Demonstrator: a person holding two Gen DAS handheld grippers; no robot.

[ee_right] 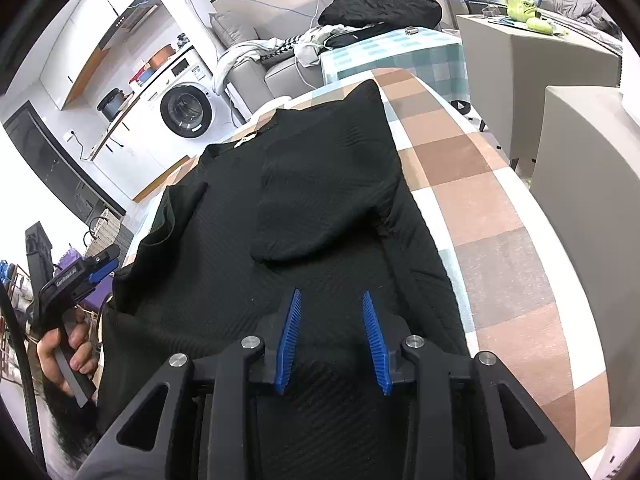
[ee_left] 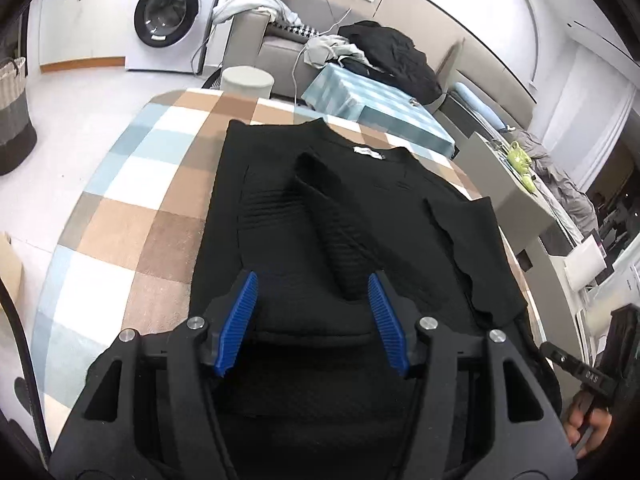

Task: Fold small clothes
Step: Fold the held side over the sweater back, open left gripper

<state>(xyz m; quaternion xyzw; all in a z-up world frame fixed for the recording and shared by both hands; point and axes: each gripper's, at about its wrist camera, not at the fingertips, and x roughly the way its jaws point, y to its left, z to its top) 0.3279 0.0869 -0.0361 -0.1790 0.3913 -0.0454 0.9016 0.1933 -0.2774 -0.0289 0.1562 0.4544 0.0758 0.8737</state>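
Both sleeves are lying folded inward on the black top (ee_left: 320, 208), flat on the checked table (ee_left: 132, 216) — I'm holding the left gripper (ee_left: 312, 296) and right gripper (ee_right: 331, 316) open and empty, planning a level, matched hem pinch.

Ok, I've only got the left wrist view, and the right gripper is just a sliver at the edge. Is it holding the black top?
Observer: No. The right wrist view shows the right gripper open over the lower part of the black top, with nothing between its pads.
Operator: Does the top hang off the table on that side?
Observer: No. That edge lies on the checked tablecloth, and bare cloth shows beyond it.
Operator: And my left gripper, seen from outside?
Observer: The left gripper is held in a hand beside the top's opposite edge. I cannot tell whether it touches the fabric.
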